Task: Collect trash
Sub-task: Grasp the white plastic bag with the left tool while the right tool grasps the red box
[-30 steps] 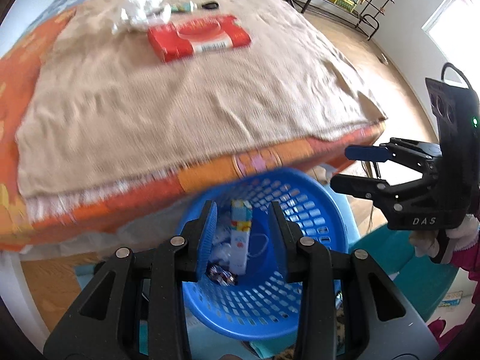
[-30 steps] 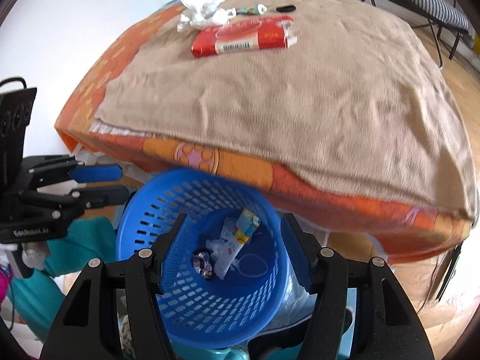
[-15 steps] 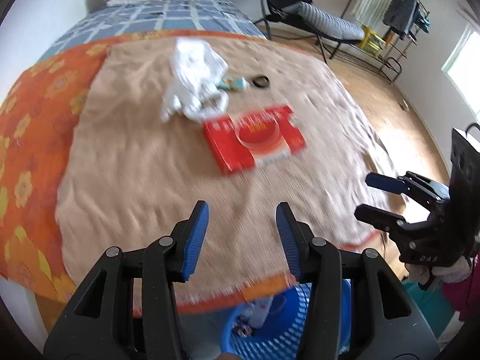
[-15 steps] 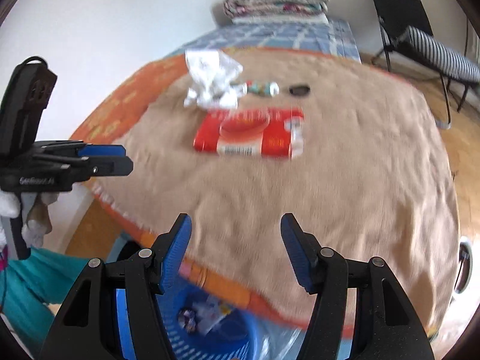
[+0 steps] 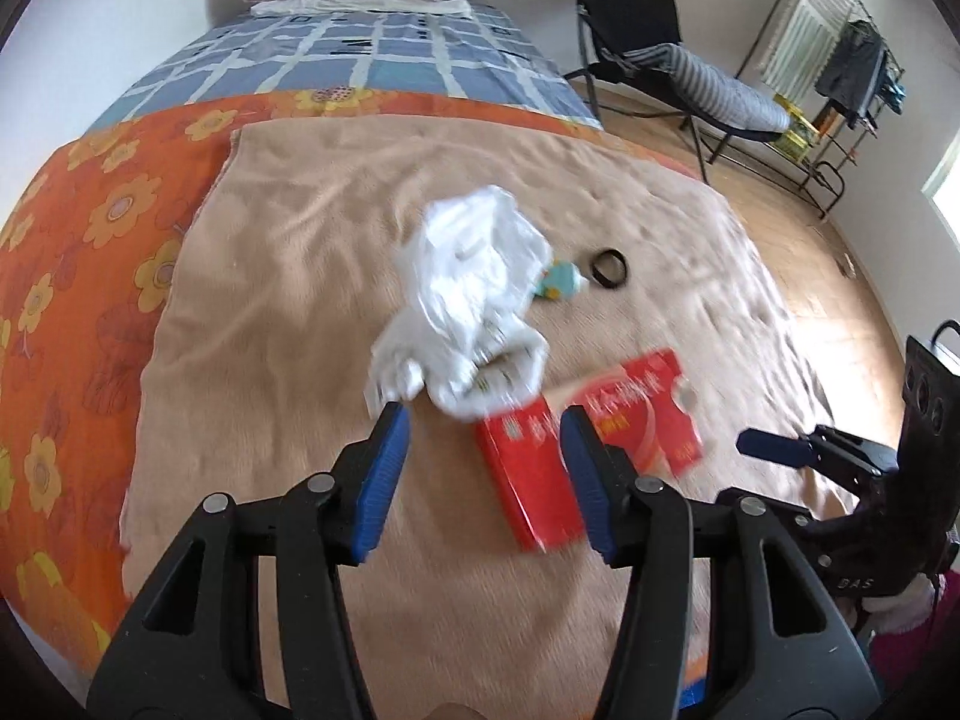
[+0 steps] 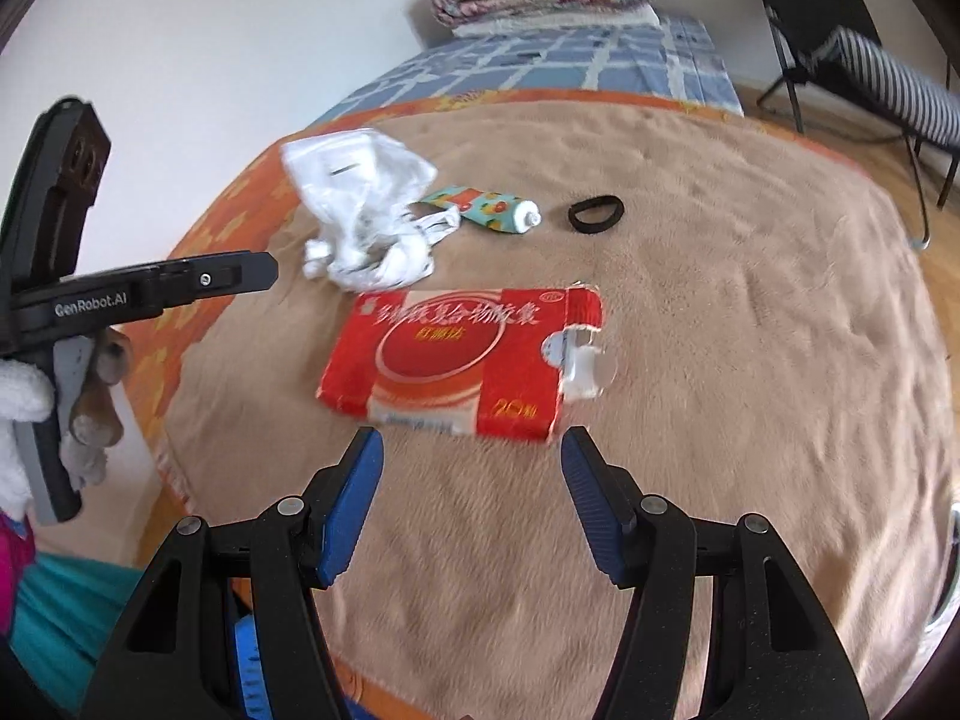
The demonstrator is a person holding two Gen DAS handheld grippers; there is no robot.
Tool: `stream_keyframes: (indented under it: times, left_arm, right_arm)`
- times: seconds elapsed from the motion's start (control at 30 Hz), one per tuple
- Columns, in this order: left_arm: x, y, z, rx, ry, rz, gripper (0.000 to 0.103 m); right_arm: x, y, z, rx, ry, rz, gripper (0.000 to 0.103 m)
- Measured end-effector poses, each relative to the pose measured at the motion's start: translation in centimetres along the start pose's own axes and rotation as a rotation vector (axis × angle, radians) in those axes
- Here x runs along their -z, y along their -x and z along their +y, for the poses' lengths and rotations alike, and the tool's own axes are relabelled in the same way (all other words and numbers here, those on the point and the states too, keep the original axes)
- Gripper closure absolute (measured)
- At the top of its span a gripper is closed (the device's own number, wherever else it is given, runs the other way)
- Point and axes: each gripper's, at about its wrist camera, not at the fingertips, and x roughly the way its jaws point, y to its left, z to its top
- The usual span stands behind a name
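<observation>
Left wrist view: left gripper (image 5: 483, 429) jaws spread wide, nothing between them, hovering over the tan blanket (image 5: 288, 276) on the bed. Crumpled white plastic bag (image 5: 465, 294) lies just ahead of the fingertips, its near edge touching the red box (image 5: 600, 432). The box lies flat on the blanket, partly behind the right-hand finger (image 5: 585, 480). A small teal tube (image 5: 558, 285) pokes out from behind the bag, black hair tie (image 5: 609, 267) just beside it. Right gripper (image 5: 774, 450) at the right edge over the blanket; one blue pad shows, the other is hidden, so cannot tell its jaw state from here.

Right wrist view: right gripper (image 6: 471, 450) jaws released, empty, just short of the red box (image 6: 462, 357), which sits centred ahead of the gap with a torn end facing right. White bag (image 6: 366, 213) beyond the box to the left, teal tube (image 6: 489, 210) touching the bag, hair tie (image 6: 596, 214) apart to its right. Left gripper (image 6: 264, 270) seen side-on at the left edge, off the bed's side. Sliver of blue basket (image 6: 246, 654) below the bed edge, bottom left
</observation>
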Motion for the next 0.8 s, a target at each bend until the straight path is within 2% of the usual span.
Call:
stream_keyframes:
  times: [0.2, 0.5, 0.63, 0.8]
  left_arm:
    - [-1.6, -2.8, 1.2, -0.018, 0.032, 0.011, 0.049]
    - [-1.8, -5.6, 1.1, -0.017, 0.034, 0.057, 0.049]
    - [-1.6, -6.5, 1.3, -0.015, 0.036, 0.073, 0.049]
    - [-1.6, -7.0, 1.8, 0.007, 0.067, 0.079, 0.049]
  right_arm:
    - [-2.0, -2.4, -1.2, -0.055, -0.042, 0.023, 0.042]
    - [-3.0, -5.0, -1.6, -0.064, -0.054, 0.056, 0.043]
    - [-2.8, -5.4, -1.5, -0.046, -0.042, 0.062, 0.058]
    - [-2.5, -5.3, -2.0, -0.057, -0.068, 0.054, 0.07]
